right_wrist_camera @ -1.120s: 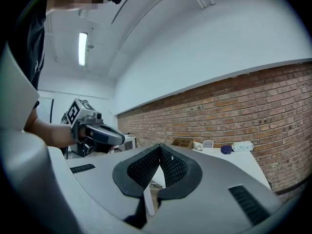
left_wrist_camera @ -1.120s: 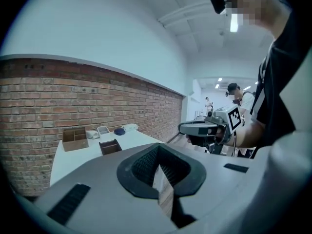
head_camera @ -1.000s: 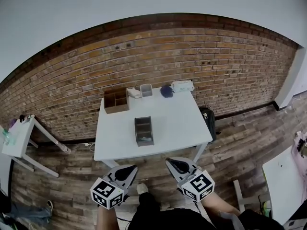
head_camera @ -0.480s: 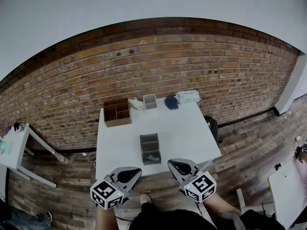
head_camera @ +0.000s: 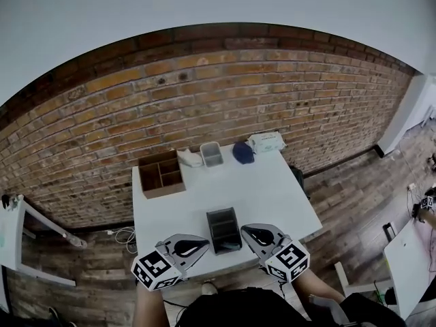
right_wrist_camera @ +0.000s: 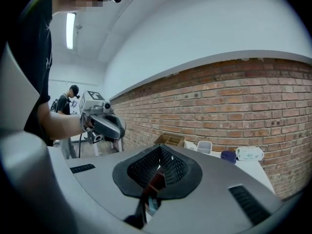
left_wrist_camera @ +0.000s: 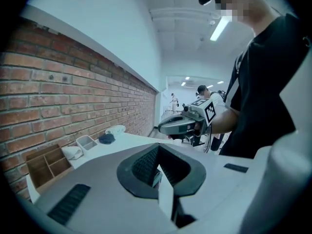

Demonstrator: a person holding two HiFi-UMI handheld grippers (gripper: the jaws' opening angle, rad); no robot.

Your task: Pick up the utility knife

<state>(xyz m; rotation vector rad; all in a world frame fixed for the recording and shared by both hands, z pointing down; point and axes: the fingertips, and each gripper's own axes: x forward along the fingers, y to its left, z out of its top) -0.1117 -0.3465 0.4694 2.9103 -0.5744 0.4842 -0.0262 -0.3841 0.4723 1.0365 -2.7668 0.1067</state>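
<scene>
I cannot make out a utility knife in any view. A dark grey desk organiser (head_camera: 224, 229) stands near the front edge of the white table (head_camera: 272, 196); what lies in it is hidden. My left gripper (head_camera: 206, 242) hovers just left of the organiser with its jaws together and nothing between them. My right gripper (head_camera: 244, 229) hovers just right of it, also shut and empty. In the left gripper view the pads (left_wrist_camera: 146, 165) meet at the tip, and the right gripper (left_wrist_camera: 180, 125) shows ahead. The right gripper view shows closed pads (right_wrist_camera: 168, 167) and the left gripper (right_wrist_camera: 105, 126).
Along the table's back edge by the brick wall sit a wooden compartment box (head_camera: 161, 174), a white cloth (head_camera: 191, 159), a small grey bin (head_camera: 211, 154), a dark blue item (head_camera: 242, 152) and a pack of wipes (head_camera: 267, 142). A second white table (head_camera: 10, 230) stands left.
The table has come closer in the head view. Both grippers have moved forward from over the floor to the table's front edge, flanking the organiser. Both jaws stayed closed.
</scene>
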